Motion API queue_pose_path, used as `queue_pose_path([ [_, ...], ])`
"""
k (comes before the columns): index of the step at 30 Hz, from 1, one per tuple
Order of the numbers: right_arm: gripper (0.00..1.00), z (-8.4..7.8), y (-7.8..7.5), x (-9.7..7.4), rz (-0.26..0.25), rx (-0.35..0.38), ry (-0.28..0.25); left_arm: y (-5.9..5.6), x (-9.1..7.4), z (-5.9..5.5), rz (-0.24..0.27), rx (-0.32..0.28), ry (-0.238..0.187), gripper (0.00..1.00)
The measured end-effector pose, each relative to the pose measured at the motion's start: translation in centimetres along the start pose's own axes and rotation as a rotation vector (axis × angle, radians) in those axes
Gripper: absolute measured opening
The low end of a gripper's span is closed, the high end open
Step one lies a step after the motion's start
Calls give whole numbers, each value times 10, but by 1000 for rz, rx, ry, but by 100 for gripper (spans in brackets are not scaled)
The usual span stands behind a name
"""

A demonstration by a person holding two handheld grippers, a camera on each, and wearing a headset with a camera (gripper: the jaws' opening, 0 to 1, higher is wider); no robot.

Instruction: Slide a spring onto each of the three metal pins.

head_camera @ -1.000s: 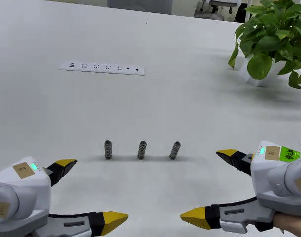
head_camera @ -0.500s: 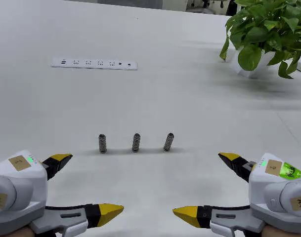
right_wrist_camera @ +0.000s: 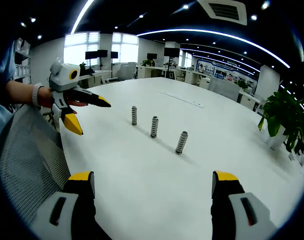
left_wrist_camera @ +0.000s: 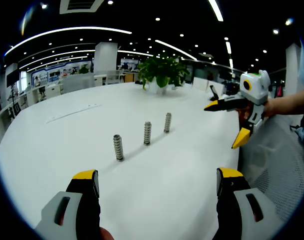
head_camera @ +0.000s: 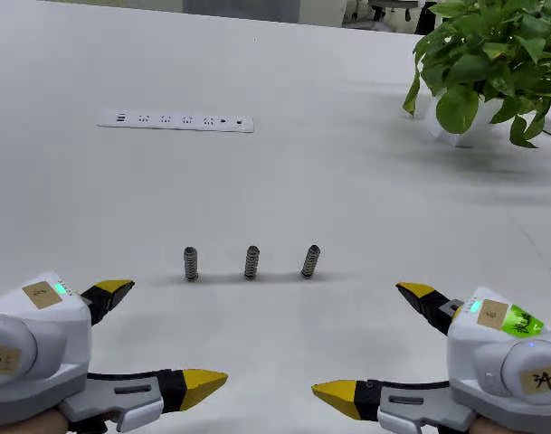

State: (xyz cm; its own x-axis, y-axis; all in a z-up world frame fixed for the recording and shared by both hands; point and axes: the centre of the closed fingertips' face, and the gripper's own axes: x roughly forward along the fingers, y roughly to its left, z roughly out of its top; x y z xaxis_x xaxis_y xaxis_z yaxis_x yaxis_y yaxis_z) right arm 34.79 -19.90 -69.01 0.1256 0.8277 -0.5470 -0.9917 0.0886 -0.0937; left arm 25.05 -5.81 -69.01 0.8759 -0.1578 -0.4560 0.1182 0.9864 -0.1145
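Three small grey coil springs, standing upright in a tidy row mid-table, evenly spaced, rightmost one leaning a touch. Two grippers on the near side: left gripper and right gripper, yellow-tipped jaws spread wide on both, nothing held, well apart from the springs. One power strip and one potted plant further back.

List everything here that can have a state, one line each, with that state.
left gripper: open, holding nothing, above the table
right gripper: open, holding nothing, above the table
left spring: standing upright, untouched
middle spring: standing upright, untouched
right spring: standing, leaning slightly, untouched
power strip: lying flat, no plugs seen in it
potted plant: upright
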Motion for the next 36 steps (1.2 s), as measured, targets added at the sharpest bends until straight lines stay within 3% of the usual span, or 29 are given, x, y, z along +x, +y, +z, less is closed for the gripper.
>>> queue_pose_path([
  [17,97,3,1,-1,-1,10,-8,-5,0,-1,-15,5,6,100],
  [36,97,0,2,0,2,7,1,-4,0,-2,-14,3,7,100],
])
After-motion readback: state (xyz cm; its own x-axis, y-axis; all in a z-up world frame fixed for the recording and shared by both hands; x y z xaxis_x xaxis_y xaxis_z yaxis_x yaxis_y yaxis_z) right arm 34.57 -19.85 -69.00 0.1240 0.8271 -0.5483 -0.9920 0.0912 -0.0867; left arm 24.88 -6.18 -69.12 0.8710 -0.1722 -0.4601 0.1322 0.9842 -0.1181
